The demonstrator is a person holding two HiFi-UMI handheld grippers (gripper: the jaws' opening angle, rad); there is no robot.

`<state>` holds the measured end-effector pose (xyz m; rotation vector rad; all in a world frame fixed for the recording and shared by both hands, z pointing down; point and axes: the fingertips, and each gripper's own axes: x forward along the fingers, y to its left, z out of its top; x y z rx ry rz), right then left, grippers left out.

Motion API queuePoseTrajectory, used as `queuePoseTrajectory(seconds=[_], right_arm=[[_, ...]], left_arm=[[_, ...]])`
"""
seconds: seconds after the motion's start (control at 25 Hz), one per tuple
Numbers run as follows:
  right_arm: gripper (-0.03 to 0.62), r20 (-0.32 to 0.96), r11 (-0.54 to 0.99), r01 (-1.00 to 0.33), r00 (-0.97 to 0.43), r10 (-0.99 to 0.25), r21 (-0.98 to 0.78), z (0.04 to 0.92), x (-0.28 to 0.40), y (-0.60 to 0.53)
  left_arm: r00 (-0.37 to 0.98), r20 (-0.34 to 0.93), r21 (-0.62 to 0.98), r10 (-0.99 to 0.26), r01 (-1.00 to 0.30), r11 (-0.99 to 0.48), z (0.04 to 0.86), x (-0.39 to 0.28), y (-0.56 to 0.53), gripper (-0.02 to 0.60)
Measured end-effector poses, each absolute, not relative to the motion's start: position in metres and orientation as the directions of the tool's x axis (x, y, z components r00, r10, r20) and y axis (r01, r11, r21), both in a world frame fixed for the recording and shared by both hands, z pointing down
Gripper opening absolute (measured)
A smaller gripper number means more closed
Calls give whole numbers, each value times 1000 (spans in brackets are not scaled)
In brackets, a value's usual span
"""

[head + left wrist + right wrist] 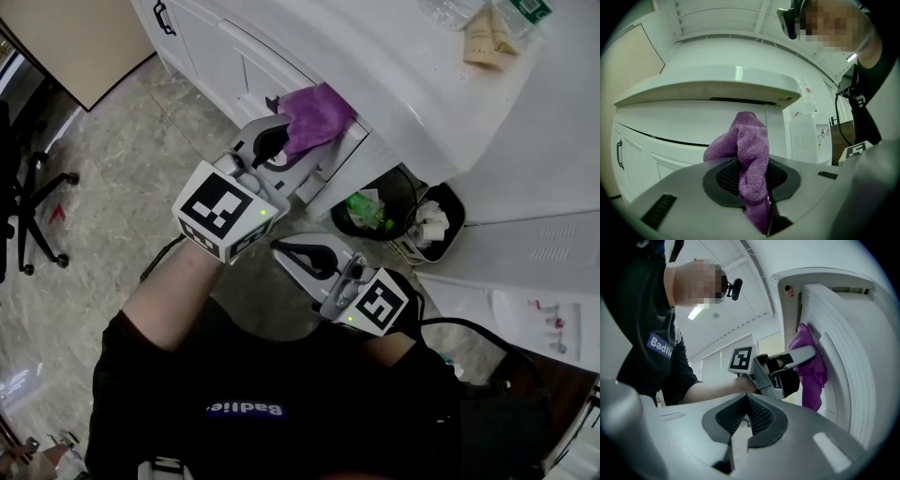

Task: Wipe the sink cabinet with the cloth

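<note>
A purple cloth (319,112) is pressed against the front of the white sink cabinet (281,56), just under the countertop's edge. My left gripper (278,133) is shut on the cloth. In the left gripper view the cloth (750,140) rises out from between the jaws of the left gripper (754,176), with the cabinet (670,126) right behind it. My right gripper (298,251) hangs lower, away from the cabinet, shut with nothing in it. The right gripper view looks up past the right gripper (749,414) at the left gripper (799,356), the cloth (812,366) and the cabinet front (841,362).
A black bin (375,211) with green rubbish and a second bin (439,220) holding white paper stand at the cabinet's foot. Bottles and packets (487,33) sit on the countertop. An office chair (28,206) is at the left. A cable (469,323) trails at the right.
</note>
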<state>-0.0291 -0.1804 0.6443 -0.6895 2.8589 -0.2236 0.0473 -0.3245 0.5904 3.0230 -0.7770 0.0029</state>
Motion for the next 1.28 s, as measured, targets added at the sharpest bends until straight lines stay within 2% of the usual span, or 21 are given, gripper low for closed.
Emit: queuePoseTrajectory(seconds=[0.2, 0.56, 0.68, 1.0, 1.28], right_arm=[[-3, -122, 883, -453, -876, -467, -126, 638, -17, -176], [-3, -75, 818, -547, -821, -566, -179, 637, 27, -189], [-3, -65, 789, -580, -796, -602, -203, 642, 38, -196], [-3, -74, 812, -548, -818, -570, -200, 650, 25, -200], [-3, -74, 820, -527, -830, -553, -223, 659, 17, -200]], left_arm=[[899, -11, 8, -438, -438, -899, 588, 57, -314, 84], [933, -31, -8, -359, -360, -933, 577, 61, -299, 84], [910, -52, 14, -411, -411, -912, 573, 34, -313, 84], [714, -2, -13, -700, -700, -714, 605, -71, -414, 84], [652, 104, -16, -751, -754, -656, 650, -78, -471, 84]])
